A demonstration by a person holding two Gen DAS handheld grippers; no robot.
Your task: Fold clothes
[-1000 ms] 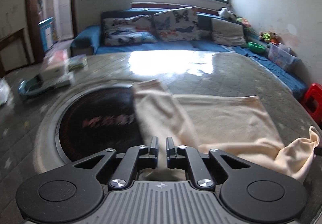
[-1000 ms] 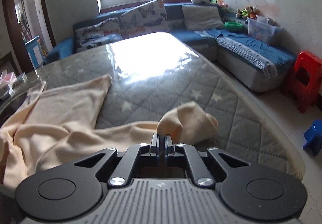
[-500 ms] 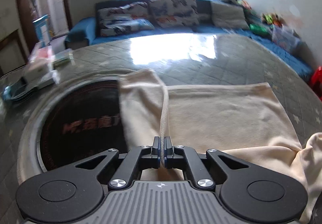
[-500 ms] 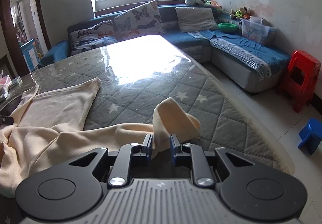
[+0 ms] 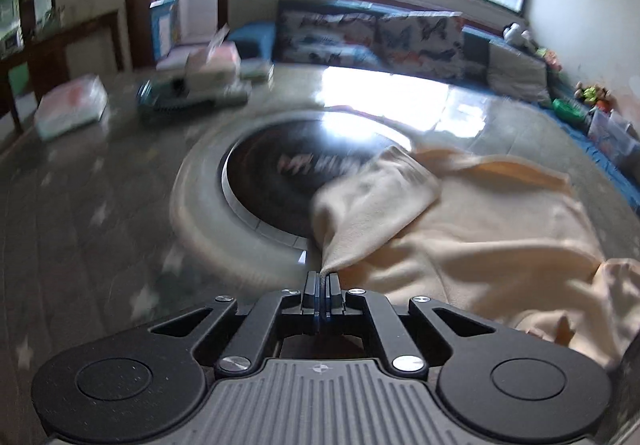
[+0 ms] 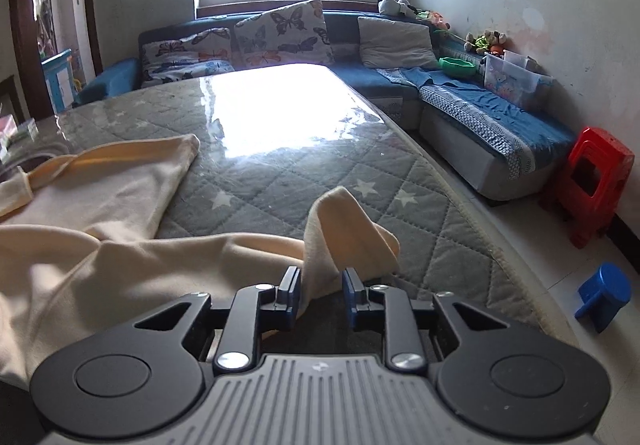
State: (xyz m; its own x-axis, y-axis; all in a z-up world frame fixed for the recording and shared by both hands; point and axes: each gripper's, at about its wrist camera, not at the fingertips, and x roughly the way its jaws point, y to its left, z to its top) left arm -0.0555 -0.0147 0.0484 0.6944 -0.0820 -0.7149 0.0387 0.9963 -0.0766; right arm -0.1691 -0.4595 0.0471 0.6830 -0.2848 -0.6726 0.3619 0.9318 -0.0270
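A cream garment [image 5: 480, 237] lies spread on the quilted grey table [image 5: 88, 213]. My left gripper [image 5: 321, 277] is shut on one corner of it, and the cloth rises from the jaws in a taut fold over the round dark cooktop [image 5: 288, 173]. In the right wrist view the same cream garment [image 6: 100, 245] covers the table's left side. My right gripper [image 6: 320, 279] stands open, with a raised sleeve end [image 6: 344, 229] loose between its fingers.
Boxes and packets [image 5: 200, 77] sit at the table's far left. A blue sofa [image 6: 460, 101] with butterfly cushions runs behind and right of the table. A red stool [image 6: 592, 181] and a blue stool [image 6: 604, 293] stand on the floor to the right.
My left gripper shut on the garment corner and swung left, pulling the cloth with it. My right gripper went from shut to open, letting go of the sleeve end.
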